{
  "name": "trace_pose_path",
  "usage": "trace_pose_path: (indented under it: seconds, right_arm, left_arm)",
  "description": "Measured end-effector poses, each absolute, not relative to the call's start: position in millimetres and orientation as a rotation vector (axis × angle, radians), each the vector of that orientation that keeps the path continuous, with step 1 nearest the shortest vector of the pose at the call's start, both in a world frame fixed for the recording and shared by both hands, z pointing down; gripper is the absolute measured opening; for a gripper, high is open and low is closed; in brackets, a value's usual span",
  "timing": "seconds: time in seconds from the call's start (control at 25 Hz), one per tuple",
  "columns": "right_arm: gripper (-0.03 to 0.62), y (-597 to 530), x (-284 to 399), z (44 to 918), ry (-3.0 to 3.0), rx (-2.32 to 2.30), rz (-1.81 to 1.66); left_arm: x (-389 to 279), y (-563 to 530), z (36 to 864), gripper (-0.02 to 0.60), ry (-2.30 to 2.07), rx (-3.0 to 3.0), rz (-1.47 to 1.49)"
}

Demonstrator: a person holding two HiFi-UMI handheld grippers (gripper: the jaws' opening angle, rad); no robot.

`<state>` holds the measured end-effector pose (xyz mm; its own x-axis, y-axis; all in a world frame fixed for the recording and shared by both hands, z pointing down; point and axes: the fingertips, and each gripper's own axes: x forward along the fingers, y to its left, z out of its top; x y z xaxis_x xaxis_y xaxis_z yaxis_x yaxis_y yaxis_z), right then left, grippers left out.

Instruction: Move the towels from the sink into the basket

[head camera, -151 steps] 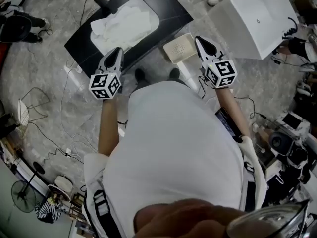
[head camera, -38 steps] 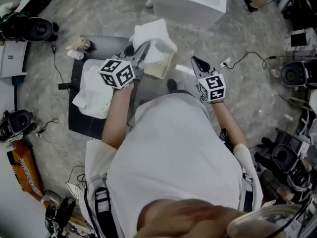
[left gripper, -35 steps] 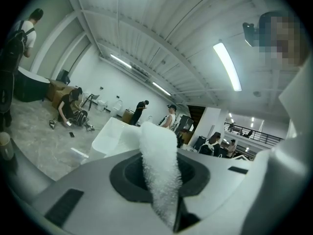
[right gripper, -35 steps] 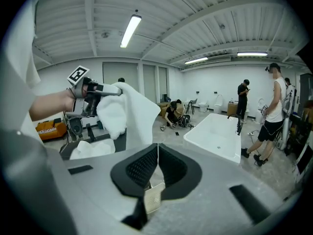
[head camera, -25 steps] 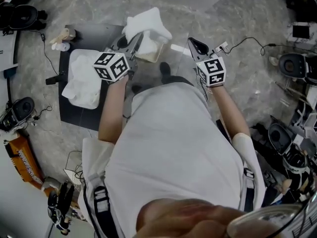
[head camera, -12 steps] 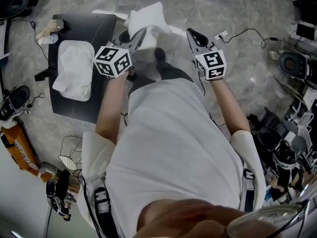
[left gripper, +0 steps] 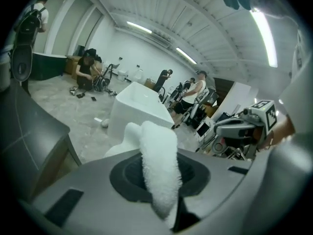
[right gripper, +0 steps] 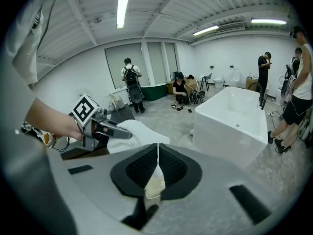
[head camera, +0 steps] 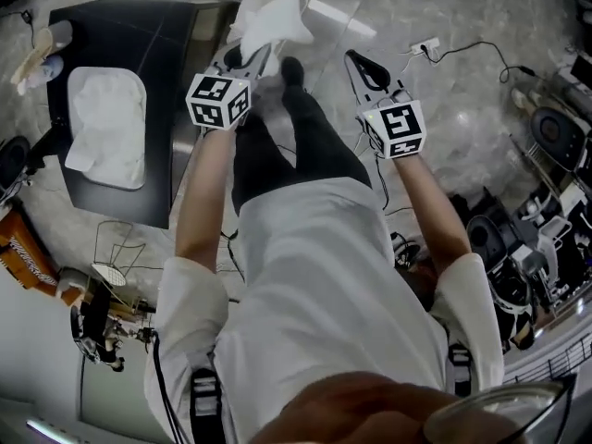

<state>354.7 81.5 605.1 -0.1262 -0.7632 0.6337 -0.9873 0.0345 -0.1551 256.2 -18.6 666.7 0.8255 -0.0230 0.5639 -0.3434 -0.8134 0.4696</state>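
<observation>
The left claw (head camera: 262, 52) is shut tight on a white towel (head camera: 271, 15), bunched just past its tips. It has dropped low, maybe over the basket, which I cannot see. The right claw (head camera: 357, 60) beside it is shut. More towels (head camera: 104, 123) wait in the sink (head camera: 142, 91), off left.

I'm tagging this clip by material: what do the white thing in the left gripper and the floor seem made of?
The towel clamped in the left gripper looks like white terry cotton: nubby looped pile, soft folds. The floor looks like polished grey marble or marble-look tile, veined and glossy; which one is unclear.
</observation>
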Motion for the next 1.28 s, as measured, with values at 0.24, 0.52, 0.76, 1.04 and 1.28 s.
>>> trace_pose_path:
  seconds: [0.24,0.52,0.76,1.04,1.28]
  right_arm:
    - [0.005,72,340,707,-1.912,1.763,0.938]
    - [0.005,71,337,820,-1.901,1.740,1.017]
    - [0.005,73,330,936,-1.881,1.669,1.010]
    - [0.005,75,307,1037,-1.824,1.627,1.066]
    - [0.005,65,275,1034,-1.849,1.607,1.099]
  left_arm:
    - [248,-18,804,0.067,-0.336,2.288,0.810]
    - [227,-3,921,0.067,-0.440,2.192,0.871]
    - [215,8,1055,0.072,-0.486,2.144,0.975]
    - [200,-11,1171,0.256,-0.606,2.093,1.072]
    - [191,-8,1163,0.310,-0.574,2.080,1.071]
